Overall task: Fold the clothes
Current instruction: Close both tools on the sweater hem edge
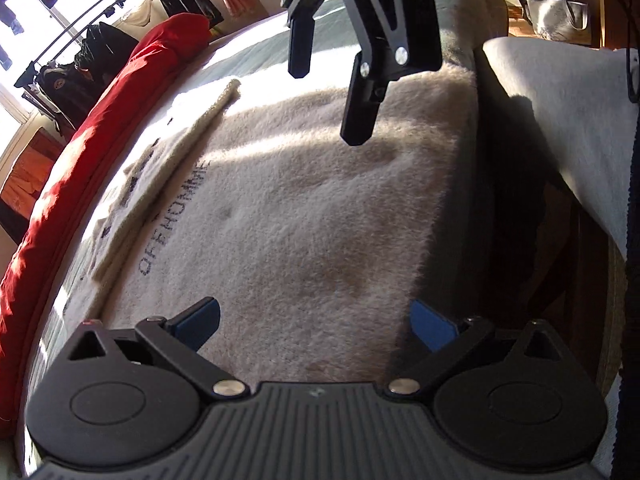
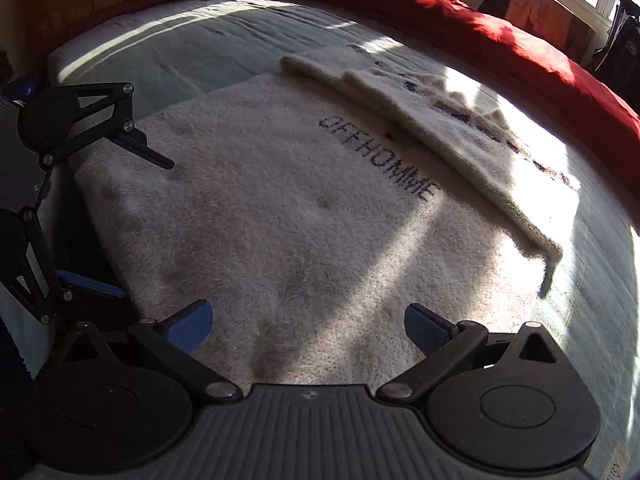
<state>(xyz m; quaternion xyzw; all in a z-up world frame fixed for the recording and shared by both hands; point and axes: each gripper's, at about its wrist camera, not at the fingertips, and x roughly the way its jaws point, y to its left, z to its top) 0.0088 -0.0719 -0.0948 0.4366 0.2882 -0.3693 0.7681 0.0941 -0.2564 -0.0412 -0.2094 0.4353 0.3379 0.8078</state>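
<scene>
I am looking at a cream fleece sweater (image 2: 280, 216) that is lying flat on the bed (image 2: 168, 52), with black letters "OFFHOMME" (image 2: 376, 160) showing and one sleeve (image 2: 424, 148) already lying folded over its far side. Both pairs of tongs are standing wide and are gripping nothing: the left tongs (image 1: 314, 322) are hovering over the near edge of the sweater, and the right tongs (image 2: 308, 326) are hovering over the body, with the blue pads (image 2: 426, 330) apart. In the left view I am also seeing the right tongs from outside, hanging above the cloth near the bed's edge. Whether the fold is only partly made or nearly finished, I cannot judge from this; the sweater is looking flat and tidy, but only the one sleeve is showing folded. The danger I am expecting is the thickness and softness of this fleece: if I am closing the tongs too shallow, they may be catching only the fluffy pile and the cloth may be slipping out when lifted. If I am pinching too deep, I may be taking the bed sheet together with the sweater. The near side is lying close to the bed's edge, so a careless pull may be dragging it off. The strong sun patch (image 2: 520, 168) is also washing out the far side, so I am judging that edge poorly.
</scene>
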